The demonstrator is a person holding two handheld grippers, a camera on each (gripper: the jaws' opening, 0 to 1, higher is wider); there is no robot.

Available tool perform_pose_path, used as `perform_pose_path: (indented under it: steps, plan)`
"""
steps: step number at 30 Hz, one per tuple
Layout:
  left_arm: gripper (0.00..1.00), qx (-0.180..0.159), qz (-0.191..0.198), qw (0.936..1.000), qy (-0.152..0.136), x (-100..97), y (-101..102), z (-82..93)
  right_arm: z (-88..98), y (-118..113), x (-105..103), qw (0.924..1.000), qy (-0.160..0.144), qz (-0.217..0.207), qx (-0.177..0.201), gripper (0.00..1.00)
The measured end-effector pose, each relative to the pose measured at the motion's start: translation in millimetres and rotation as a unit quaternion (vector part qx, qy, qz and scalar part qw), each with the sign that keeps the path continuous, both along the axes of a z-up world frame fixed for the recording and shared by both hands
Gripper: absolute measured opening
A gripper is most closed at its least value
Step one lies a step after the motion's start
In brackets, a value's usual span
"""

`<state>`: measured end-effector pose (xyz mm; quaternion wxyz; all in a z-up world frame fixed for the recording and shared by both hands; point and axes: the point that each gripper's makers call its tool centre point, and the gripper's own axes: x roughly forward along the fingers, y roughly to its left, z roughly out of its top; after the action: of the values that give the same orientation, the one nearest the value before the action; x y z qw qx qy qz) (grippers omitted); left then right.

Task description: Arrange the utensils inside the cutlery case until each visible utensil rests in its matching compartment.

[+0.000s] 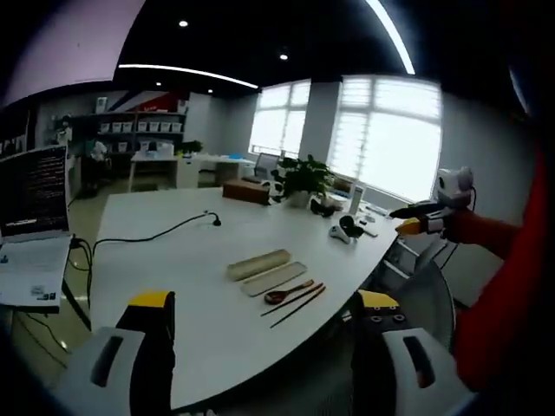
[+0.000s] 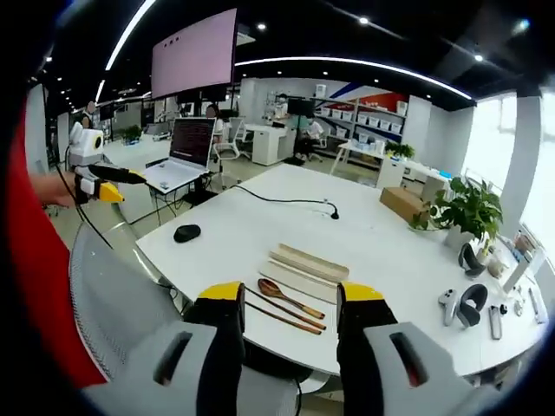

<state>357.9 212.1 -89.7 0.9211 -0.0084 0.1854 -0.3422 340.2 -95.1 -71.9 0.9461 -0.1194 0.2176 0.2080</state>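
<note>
Both grippers are held off the white surface (image 2: 381, 251), over its near edge, jaws spread wide and holding nothing.

Left gripper (image 1: 264, 325): the utensils lie on the surface ahead, between and beyond the jaw tips.

Right gripper (image 2: 286, 316): same group sits just past the jaw tips, centred.

At the near edge: case (image 2: 310, 261) and its lid (image 2: 299, 282) lie side by side, then spoon (image 2: 289, 298), then chopsticks (image 2: 279, 314) nearest the edge. All lie outside the case.

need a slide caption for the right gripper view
Open right hand-held gripper poised above wooden spoon, chopsticks and open cutlery case on white table.
</note>
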Motion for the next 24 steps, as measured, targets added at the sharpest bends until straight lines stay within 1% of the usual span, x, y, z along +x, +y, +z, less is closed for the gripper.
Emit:
perform_pose_path:
  steps: [2, 3, 4, 5, 6, 7, 8, 9, 10, 12, 14, 15, 17, 19, 20, 21, 22, 23, 24]
  plan:
    - [0.89, 0.005, 0.007, 1.0000, 0.003, -1.9, 1.8, 0.8, -7.5, 1.4, 3.2, 0.9998, 0.002, 0.015, -0.012, 0.33]
    - [0.90, -0.003, 0.017, 0.9999, 0.004, -3.5, 2.7, 4.9, -15.4, 2.5, 5.4, 0.9992, 0.015, 0.031, -0.022, 0.34]
    - [0.90, -0.005, 0.018, 0.9998, 0.004, -4.4, 2.9, 6.1, -20.4, 3.7, 6.8, 0.9983, 0.025, 0.044, -0.028, 0.35]
    - [0.90, -0.006, 0.028, 0.9996, 0.004, -6.6, 4.5, 9.0, -22.8, 5.0, 9.8, 0.9977, 0.031, 0.053, -0.029, 0.35]
    - [0.89, 0.003, 0.043, 0.9990, -0.004, -6.8, 9.2, 10.4, -23.2, 6.6, 14.3, 0.9971, 0.029, 0.064, -0.028, 0.35]
    - [0.89, 0.014, 0.050, 0.9987, -0.002, -8.1, 11.9, 8.9, -23.1, 10.0, 20.5, 0.9964, 0.029, 0.078, -0.019, 0.34]
    - [0.86, 0.035, 0.072, 0.9967, 0.012, -10.5, 19.8, 4.6, -24.0, 11.8, 23.2, 0.9954, 0.033, 0.089, -0.015, 0.33]
    - [0.85, 0.042, 0.088, 0.9952, 0.009, -10.9, 23.9, 5.7, -25.5, 14.1, 27.8, 0.9933, 0.035, 0.109, -0.018, 0.32]
    - [0.86, 0.043, 0.096, 0.9944, 0.006, -12.5, 24.7, 8.2, -25.9, 14.7, 30.4, 0.9917, 0.034, 0.122, -0.024, 0.31]
    - [0.87, 0.039, 0.105, 0.9935, 0.018, -19.5, 21.8, 11.3, -27.1, 13.9, 35.2, 0.9898, 0.033, 0.135, -0.030, 0.29]
    - [0.86, 0.058, 0.111, 0.9922, -0.002, -23.7, 19.7, 16.9, -26.9, 15.6, 35.0, 0.9858, 0.027, 0.162, -0.035, 0.31]
    - [0.86, 0.075, 0.115, 0.9904, -0.012, -25.4, 19.6, 18.3, -28.4, 16.1, 33.5, 0.9831, 0.028, 0.177, -0.039, 0.32]
    - [0.85, 0.088, 0.122, 0.9886, -0.013, -26.6, 21.7, 15.0, -33.3, 14.9, 30.7, 0.9786, 0.032, 0.197, -0.049, 0.30]
    - [0.85, 0.097, 0.134, 0.9862, -0.008, -27.6, 21.9, 9.2, -38.4, 12.5, 29.4, 0.9753, 0.038, 0.209, -0.059, 0.27]
    - [0.85, 0.094, 0.138, 0.9859, -0.010, -27.1, 22.1, 6.5, -39.6, 11.5, 29.6, 0.9745, 0.035, 0.213, -0.060, 0.26]
    - [0.85, 0.088, 0.149, 0.9849, -0.004, -26.3, 22.8, 1.8, -40.3, 10.0, 30.2, 0.9759, 0.034, 0.210, -0.050, 0.26]
    - [0.84, 0.080, 0.156, 0.9845, 0.010, -27.1, 22.6, -1.9, -41.1, 10.6, 28.4, 0.9776, 0.043, 0.204, -0.033, 0.25]
    - [0.84, 0.062, 0.145, 0.9870, 0.029, -31.2, 14.9, -5.1, -41.4, 8.6, 25.2, 0.9806, 0.061, 0.186, -0.018, 0.25]
    - [0.85, 0.060, 0.133, 0.9889, 0.030, -33.0, 10.8, -5.0, -36.0, 8.7, 23.4, 0.9835, 0.057, 0.172, -0.002, 0.25]
